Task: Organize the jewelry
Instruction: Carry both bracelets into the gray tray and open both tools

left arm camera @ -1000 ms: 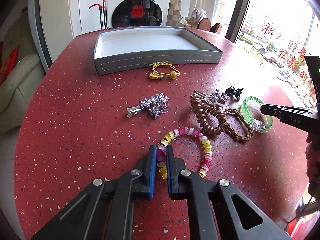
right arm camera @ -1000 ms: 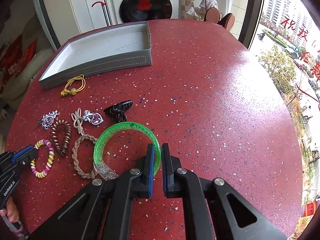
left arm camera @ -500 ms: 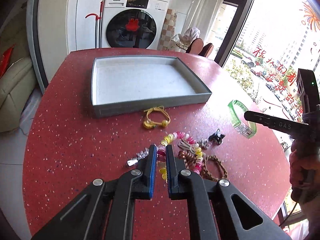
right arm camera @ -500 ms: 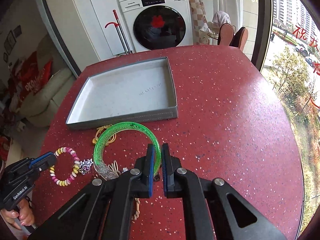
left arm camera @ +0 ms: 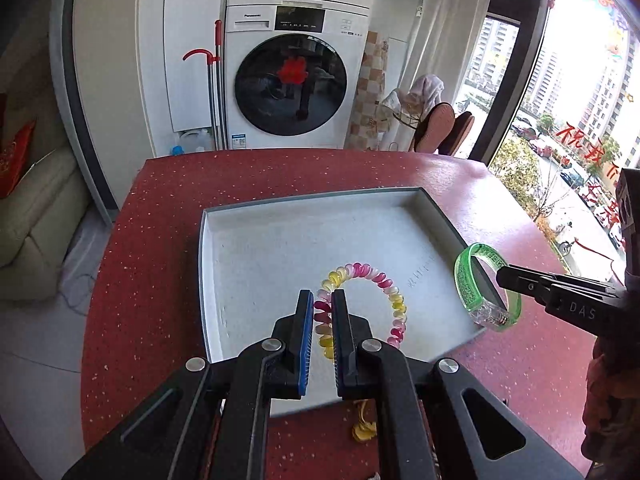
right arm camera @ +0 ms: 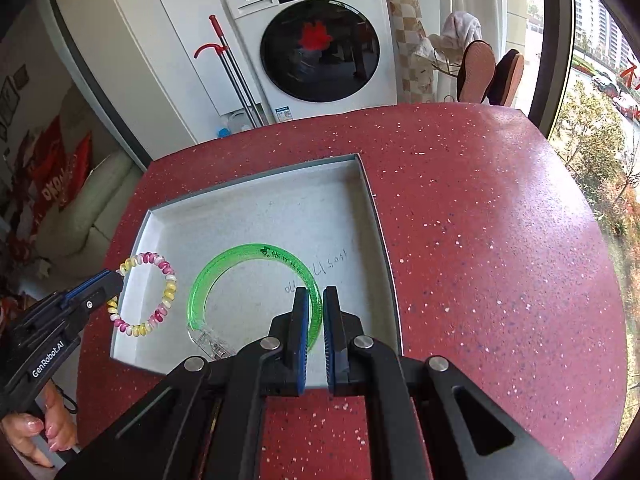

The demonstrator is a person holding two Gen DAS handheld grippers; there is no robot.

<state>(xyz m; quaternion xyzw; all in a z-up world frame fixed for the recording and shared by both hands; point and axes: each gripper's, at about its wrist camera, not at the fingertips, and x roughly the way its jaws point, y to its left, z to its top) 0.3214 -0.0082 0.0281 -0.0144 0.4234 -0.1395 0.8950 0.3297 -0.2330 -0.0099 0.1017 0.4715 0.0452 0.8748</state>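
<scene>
My left gripper (left arm camera: 322, 304) is shut on a pink, yellow and white coil bracelet (left arm camera: 380, 280) and holds it above the near part of the grey tray (left arm camera: 280, 248). My right gripper (right arm camera: 315, 300) is shut on a clear green bangle (right arm camera: 228, 264) and holds it above the tray's (right arm camera: 256, 216) near right part. In the left wrist view the bangle (left arm camera: 466, 280) hangs over the tray's right rim, held by the right gripper (left arm camera: 504, 274). In the right wrist view the left gripper (right arm camera: 116, 280) holds the coil bracelet (right arm camera: 160, 304) over the tray's left rim.
The tray lies on a red speckled round table (right arm camera: 480, 240). A yellow hair tie (left arm camera: 362, 428) shows just under my left gripper, in front of the tray. A washing machine (left arm camera: 292, 76) and a sofa (left arm camera: 32, 216) stand beyond the table. A window is on the right.
Both grippers have lifted their pieces off the table and carried them forward over the tray. The other jewelry has dropped out of view behind them.
</scene>
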